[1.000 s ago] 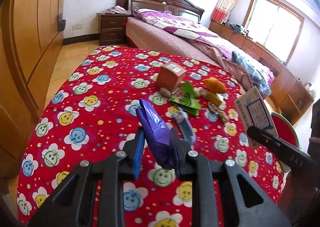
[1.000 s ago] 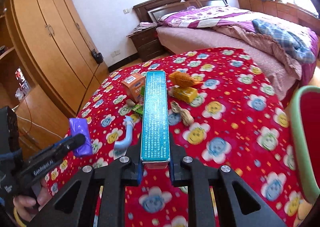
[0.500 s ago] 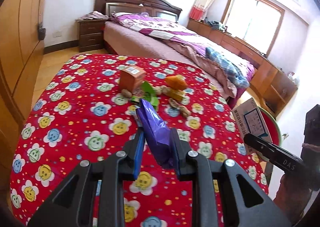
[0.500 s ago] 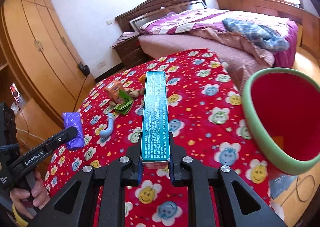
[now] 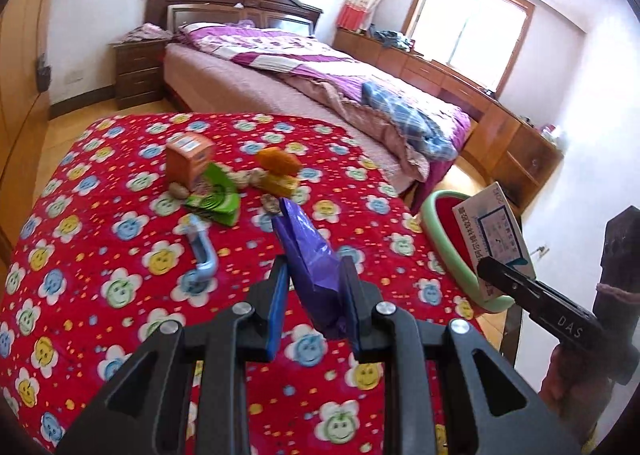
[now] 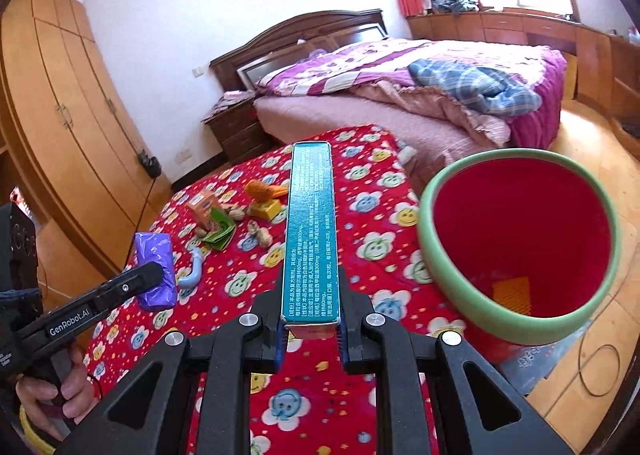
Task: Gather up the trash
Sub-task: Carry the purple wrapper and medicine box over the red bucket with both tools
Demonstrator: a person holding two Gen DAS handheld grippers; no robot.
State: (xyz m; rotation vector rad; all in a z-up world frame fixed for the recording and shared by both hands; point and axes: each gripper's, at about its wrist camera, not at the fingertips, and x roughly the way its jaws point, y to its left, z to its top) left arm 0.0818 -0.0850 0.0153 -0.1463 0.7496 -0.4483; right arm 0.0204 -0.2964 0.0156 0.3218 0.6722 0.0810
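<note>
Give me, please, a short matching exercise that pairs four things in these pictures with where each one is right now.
Things:
1. purple wrapper
2. teal box
3. blue tube
4. red bin

Places:
A. lying on the tablecloth
B. standing on the floor beside the table
C. clamped in the right gripper
D. clamped in the left gripper

Pairs: 1-D, 2-C, 3-A, 4-B

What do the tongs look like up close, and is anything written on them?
Both are black plastic, with triangle cut-outs, silver screws and blue pads inside the fingers. The left tongs have "GenRobot.AI" in white on the side; the right tongs show "DAS". A dark cuff sits by the left hand, and a fuzzy pinkish one by the right.
</note>
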